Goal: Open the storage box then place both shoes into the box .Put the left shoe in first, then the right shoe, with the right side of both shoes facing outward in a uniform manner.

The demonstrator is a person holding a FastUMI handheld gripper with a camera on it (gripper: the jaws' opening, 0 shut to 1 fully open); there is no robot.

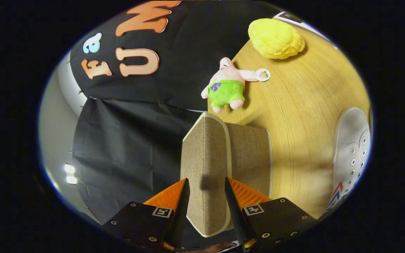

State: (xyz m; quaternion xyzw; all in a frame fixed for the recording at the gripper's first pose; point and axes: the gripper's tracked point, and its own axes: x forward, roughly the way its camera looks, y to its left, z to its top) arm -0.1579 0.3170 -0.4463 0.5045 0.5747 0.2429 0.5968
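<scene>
Gripper (206,186) clamped on one box lid (206,165); one shoe (350,154), two plush toys (227,86).

We see the storage box lid (206,165) standing between our gripper's (206,184) fingers, which press on both its faces. Beyond it, on the table (301,105), lies a plush toy (227,86); farther right sits a knitted ball (275,38). A shoe (352,151) lies on the table's right side.

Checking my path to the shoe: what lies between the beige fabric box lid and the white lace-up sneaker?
Gripper view: bare wooden tabletop separates the beige fabric box lid, gripped by the hand-held gripper, from the white lace-up sneaker.
</scene>
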